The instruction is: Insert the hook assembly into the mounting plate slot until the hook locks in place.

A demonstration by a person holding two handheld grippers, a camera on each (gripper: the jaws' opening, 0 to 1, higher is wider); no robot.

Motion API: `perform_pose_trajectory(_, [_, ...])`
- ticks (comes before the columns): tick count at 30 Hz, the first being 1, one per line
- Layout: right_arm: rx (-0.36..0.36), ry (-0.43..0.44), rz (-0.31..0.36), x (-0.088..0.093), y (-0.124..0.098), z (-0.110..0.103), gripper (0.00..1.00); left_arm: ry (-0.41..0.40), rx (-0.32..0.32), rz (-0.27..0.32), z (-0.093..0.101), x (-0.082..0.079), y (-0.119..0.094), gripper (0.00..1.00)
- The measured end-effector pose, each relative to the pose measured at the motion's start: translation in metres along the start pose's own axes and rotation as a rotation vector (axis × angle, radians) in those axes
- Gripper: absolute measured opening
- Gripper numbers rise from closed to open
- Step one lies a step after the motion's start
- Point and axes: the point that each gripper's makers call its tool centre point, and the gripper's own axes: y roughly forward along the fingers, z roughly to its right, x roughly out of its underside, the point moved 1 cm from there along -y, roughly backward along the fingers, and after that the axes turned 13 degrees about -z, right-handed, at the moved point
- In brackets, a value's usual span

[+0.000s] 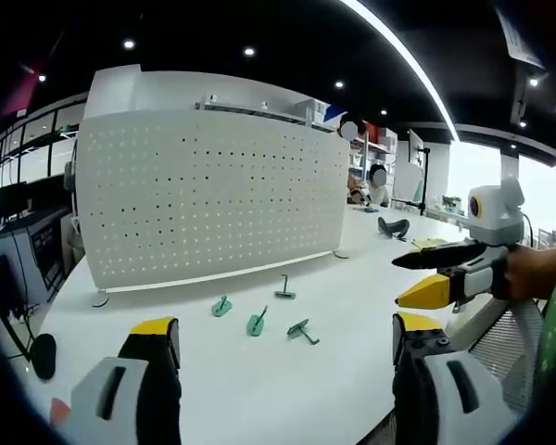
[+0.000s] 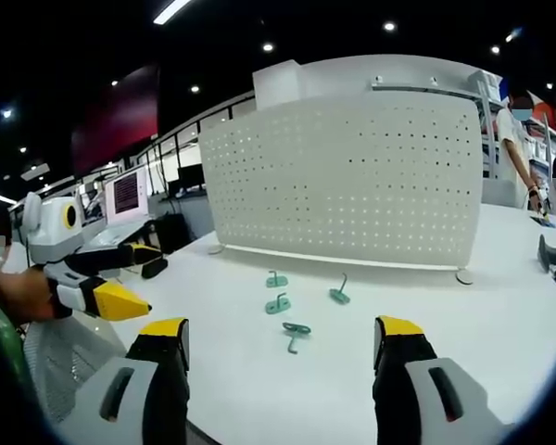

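On the white table [image 1: 259, 389], four green hooks [image 1: 257, 323], upright pegboard [image 1: 208, 199]

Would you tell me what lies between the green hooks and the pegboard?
Bare white table; in the right gripper view nothing sits between the hooks and the pegboard.

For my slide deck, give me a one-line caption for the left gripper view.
Open left tool faces four green hooks lying before the white pegboard.

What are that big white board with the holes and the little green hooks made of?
The board looks like thin sheet metal painted matte white: regular punched holes, a smoothly curved sheet. The hooks look like metal or plastic with a pale green coating; they are too small here to tell which.
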Motion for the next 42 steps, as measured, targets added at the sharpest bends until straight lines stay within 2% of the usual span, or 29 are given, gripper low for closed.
perform_pose_trajectory(16, [-0.010, -0.005, -0.024, -0.002, 0.002, 0.009, 0.78, -0.009, 0.007, -0.001, 0.001, 0.000, 0.001, 0.97])
perform_pose_trajectory(27, [-0.024, -0.016, -0.038, -0.007, 0.011, 0.014, 0.76, -0.006, 0.007, -0.003, 0.001, 0.001, 0.001, 0.97])
perform_pose_trajectory(42, [-0.043, -0.015, -0.076, -0.013, 0.027, 0.035, 0.70, -0.005, 0.018, -0.009, 0.003, 0.002, 0.001, 0.96])
